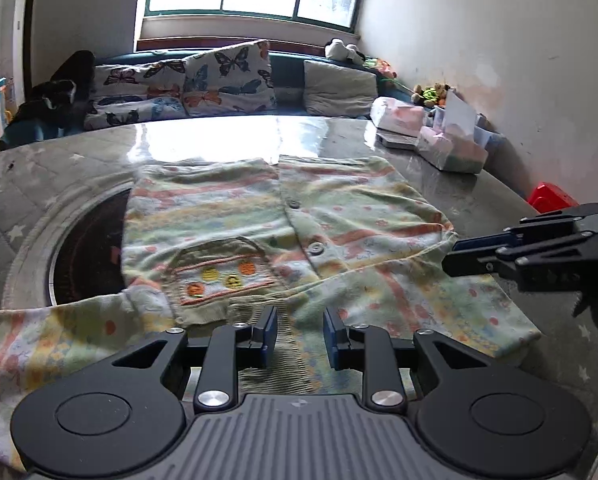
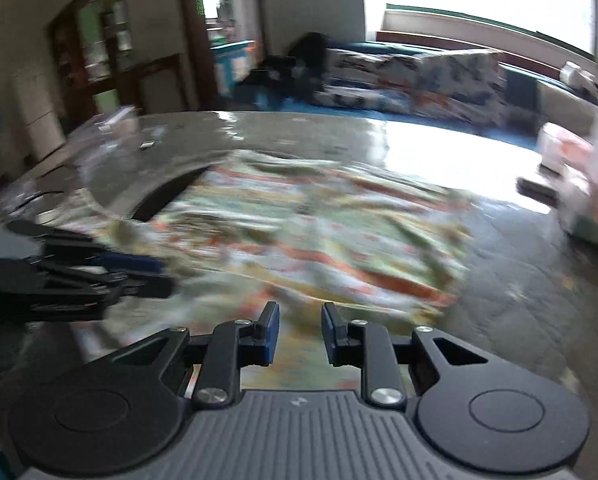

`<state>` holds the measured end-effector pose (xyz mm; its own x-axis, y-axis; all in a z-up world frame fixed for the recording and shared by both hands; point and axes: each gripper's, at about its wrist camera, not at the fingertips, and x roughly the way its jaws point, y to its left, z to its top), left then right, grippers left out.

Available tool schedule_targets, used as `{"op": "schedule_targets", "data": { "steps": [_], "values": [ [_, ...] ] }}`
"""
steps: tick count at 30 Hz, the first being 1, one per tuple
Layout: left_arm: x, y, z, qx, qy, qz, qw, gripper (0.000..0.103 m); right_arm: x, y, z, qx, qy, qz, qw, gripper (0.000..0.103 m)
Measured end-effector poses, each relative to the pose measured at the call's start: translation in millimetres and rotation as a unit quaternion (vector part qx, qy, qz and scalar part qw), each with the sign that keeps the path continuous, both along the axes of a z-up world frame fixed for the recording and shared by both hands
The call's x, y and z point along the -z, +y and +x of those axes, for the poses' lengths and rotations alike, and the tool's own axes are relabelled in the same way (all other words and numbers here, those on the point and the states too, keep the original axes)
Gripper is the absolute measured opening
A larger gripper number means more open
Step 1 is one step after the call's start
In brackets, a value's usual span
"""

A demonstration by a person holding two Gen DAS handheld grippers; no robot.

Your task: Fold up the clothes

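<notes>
Your left gripper (image 1: pixel 300 336) hung open above the shirt (image 1: pixel 235 216) collar, your right gripper (image 2: pixel 300 334) open beside its sleeve (image 1: pixel 439 300).

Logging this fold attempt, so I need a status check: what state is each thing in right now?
Cardigan: spread flat on table, buttoned, unfolded.
Left gripper: open, fingers over cardigan's near edge.
Right gripper: open, holding nothing.
Pocket: facing up.
</notes>
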<state>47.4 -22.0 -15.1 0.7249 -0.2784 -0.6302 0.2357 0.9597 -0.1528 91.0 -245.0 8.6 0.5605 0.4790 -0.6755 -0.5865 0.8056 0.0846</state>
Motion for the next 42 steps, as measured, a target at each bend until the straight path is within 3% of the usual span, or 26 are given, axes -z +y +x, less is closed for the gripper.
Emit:
{"op": "schedule_targets", "data": {
  "steps": [6, 10, 13, 17, 22, 30, 33, 38, 42],
  "values": [
    [-11, 26, -12, -0.043, -0.013, -0.004, 0.9990, 0.028, 7, 46, -14, -0.064, -0.011, -0.015, 0.998, 0.023],
    [-19, 56, -22, -0.091, -0.018, -0.012, 0.9956, 0.029, 22, 57, -14, -0.072, -0.003, -0.031, 0.997, 0.023],
    [-20, 82, -32, -0.137, -0.017, -0.012, 0.9904, 0.034, 16, 58, -18, -0.071, -0.011, -0.031, 0.997, 0.023],
    [-18, 119, -46, -0.208, -0.014, -0.013, 0.9779, 0.038, 15, 60, -23, -0.085, -0.016, -0.029, 0.996, 0.023],
    [-11, 165, -62, -0.314, -0.008, 0.002, 0.9493, 0.039, 21, 62, -21, -0.079, -0.005, -0.028, 0.996, 0.025],
    [-7, 212, -68, -0.411, -0.003, 0.006, 0.9114, 0.039, 19, 60, -23, -0.076, -0.002, -0.027, 0.997, 0.026],
    [-3, 222, -62, -0.429, 0.005, 0.002, 0.9035, 0.039, 18, 60, -23, -0.076, -0.002, -0.026, 0.997, 0.027],
    [2, 226, -57, -0.437, 0.012, -0.004, 0.8995, 0.036, 17, 59, -24, -0.075, -0.003, -0.025, 0.997, 0.027],
    [3, 229, -56, -0.446, 0.010, -0.008, 0.8947, 0.022, 16, 58, -25, -0.073, -0.004, -0.022, 0.997, 0.028]
  ]
}}
